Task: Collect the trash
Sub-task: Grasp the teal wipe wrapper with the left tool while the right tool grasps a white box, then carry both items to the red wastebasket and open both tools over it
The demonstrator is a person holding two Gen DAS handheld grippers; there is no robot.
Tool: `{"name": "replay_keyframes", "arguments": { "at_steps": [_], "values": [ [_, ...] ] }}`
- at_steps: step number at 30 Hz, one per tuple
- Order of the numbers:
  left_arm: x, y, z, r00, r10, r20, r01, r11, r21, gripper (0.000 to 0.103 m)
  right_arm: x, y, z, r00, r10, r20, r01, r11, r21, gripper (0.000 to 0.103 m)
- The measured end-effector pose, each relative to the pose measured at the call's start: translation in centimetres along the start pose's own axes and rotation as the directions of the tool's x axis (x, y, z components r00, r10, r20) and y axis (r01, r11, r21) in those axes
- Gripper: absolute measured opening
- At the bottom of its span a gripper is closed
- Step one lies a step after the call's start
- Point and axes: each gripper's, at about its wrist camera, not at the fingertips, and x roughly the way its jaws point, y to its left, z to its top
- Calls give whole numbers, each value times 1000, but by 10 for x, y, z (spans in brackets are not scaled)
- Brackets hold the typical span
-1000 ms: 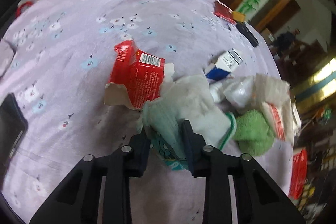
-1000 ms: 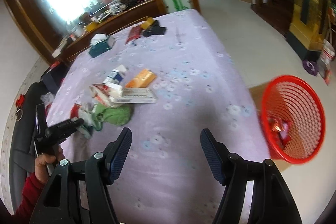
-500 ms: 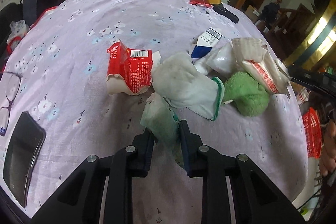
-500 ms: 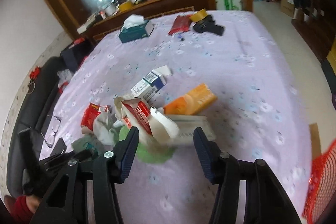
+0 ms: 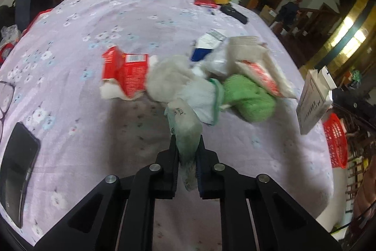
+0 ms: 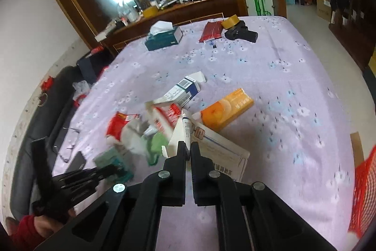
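Our left gripper (image 5: 187,145) is clamped on a pale green packet (image 5: 184,124), held up off the bed (image 5: 141,22) just in front of the trash heap. Our right gripper (image 6: 187,152) pinches a flat white box (image 6: 211,147) by its edge, lifted above the bed's near side. A red carton (image 5: 125,71), a green cloth (image 5: 249,98) and an orange pack (image 6: 226,108) lie mid-bed. The red basket (image 6: 363,187) stands off the right edge.

Left gripper (image 5: 187,145) low over table, jaws clamped on pale green wrapper (image 5: 184,124). Right gripper (image 6: 187,149) raised, jaws nearly closed, pinching edge of white box (image 6: 218,157).
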Motion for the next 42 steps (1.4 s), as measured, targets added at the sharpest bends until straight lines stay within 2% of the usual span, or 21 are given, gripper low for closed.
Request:
{"name": "replay_keyframes", "arguments": {
  "at_steps": [5, 20, 30, 42],
  "values": [
    [-1, -30, -9, 999, -47, -10, 48, 998, 41, 12, -29, -8, -17, 1000, 7, 23, -8, 999, 45, 5],
    [-24, -124, -15, 992, -124, 29, 117, 977, 178, 12, -86, -48, -45, 998, -8, 66, 0, 992, 127, 5],
    [-34, -173, -14, 989, -143, 43, 128, 960, 248, 12, -122, -69, -53, 993, -5, 115, -12, 989, 147, 5],
    [-38, -211, -14, 987, -154, 47, 134, 947, 291, 12, -152, -97, -57, 986, -2, 167, -30, 982, 189, 5]
  ]
}}
